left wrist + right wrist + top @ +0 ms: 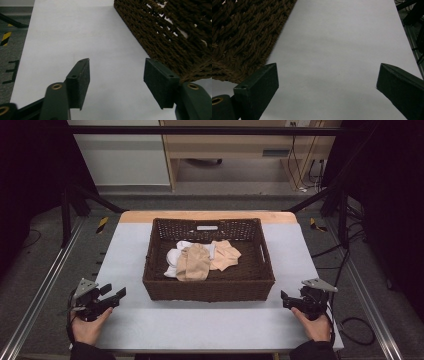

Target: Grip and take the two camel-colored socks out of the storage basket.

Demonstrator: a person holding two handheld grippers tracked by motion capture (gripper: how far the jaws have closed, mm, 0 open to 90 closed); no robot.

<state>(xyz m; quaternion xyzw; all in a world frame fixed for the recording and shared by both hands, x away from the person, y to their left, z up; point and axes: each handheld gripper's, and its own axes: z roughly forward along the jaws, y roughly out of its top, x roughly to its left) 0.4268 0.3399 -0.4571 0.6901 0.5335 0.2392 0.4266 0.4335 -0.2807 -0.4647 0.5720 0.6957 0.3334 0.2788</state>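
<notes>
You wear dark sleeves at both wrists. Your left gripper [113,294] and right gripper [285,299] are black, each topped by a grey three-cornered plate, with brass-ringed screw holes and flat, dark rectangular pads [160,81].

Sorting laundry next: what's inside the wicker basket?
The wicker basket holds two beige socks lying over white socks. Anything beneath the pile is covered.

Your white socks [175,257] are lying mostly buried under the tan ones [193,262] in the basket [210,289], so their number is unclear. In your right gripper view, the frame edge is cutting off the right tongs [327,86] on the right and the basket corner [242,37].
</notes>
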